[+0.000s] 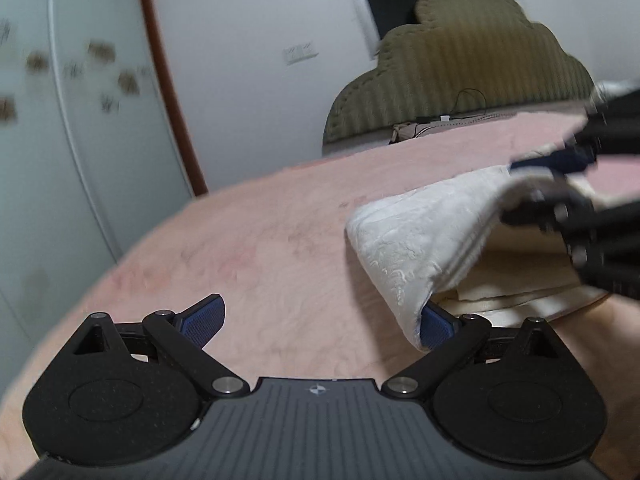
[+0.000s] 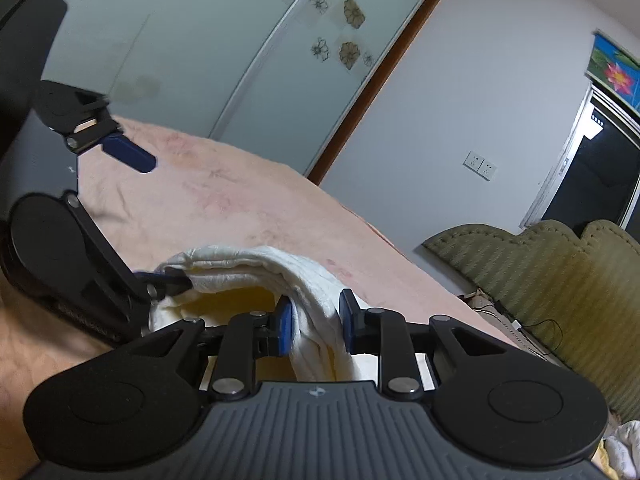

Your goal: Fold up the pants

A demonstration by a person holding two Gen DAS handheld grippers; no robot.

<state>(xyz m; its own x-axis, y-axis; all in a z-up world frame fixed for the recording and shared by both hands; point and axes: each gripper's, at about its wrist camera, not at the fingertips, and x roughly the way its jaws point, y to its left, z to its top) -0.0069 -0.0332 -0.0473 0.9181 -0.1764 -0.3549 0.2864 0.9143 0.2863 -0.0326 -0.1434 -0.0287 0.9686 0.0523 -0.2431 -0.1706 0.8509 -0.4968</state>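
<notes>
Pink bedspread (image 1: 248, 240) underneath, white pants (image 1: 416, 232) bunched on top, mid-fold

Right gripper (image 2: 314, 322) clamped on a raised ridge of cloth, likely to carry the fold over; left gripper (image 1: 320, 324) spread wide, one pad tucked under the hem, gripping nothing

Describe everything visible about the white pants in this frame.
The white pants are soft, crinkle-textured fabric with a yellowish inner side, partly folded and lifted into an arch above the pink bedspread. The right claw pinches a bunched fold between its blue pads. The left claw is wide open, one pad tucked under the raised edge.
</notes>
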